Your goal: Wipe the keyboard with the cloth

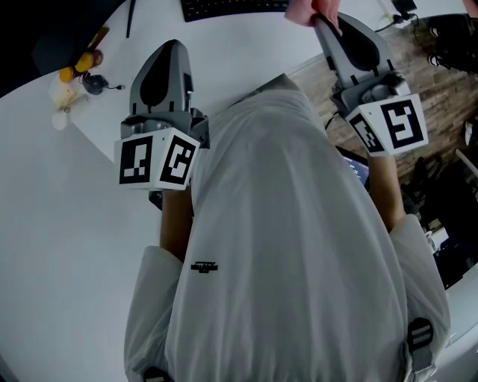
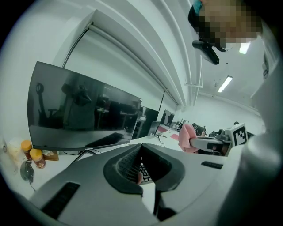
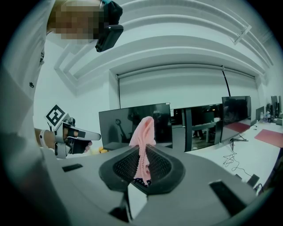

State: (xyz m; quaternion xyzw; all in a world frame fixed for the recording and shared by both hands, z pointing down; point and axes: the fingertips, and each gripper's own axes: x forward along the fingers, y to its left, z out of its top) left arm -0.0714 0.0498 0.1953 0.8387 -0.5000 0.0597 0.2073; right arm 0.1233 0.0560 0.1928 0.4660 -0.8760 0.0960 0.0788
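My right gripper [image 1: 323, 18] is raised at the top right, shut on a pink cloth [image 1: 302, 10]. In the right gripper view the cloth [image 3: 143, 134] stands up from between the shut jaws [image 3: 142, 154]. The black keyboard [image 1: 231, 7] lies on the white table [image 1: 60, 201] at the top edge, left of the cloth. My left gripper [image 1: 174, 46] hovers over the table, jaws together and empty. A sliver of the keyboard [image 2: 145, 173] shows behind its jaws [image 2: 140, 149]. The left gripper view also catches the cloth [image 2: 187, 137] held up at the right.
Small orange-capped bottles and a dark round object [image 1: 81, 73] sit at the table's far left. A large dark monitor [image 2: 79, 110] stands behind the keyboard. The table's right edge [image 1: 314, 63] borders a wood-pattern floor with cables [image 1: 448, 45]. The person's white shirt [image 1: 299, 246] fills the lower middle.
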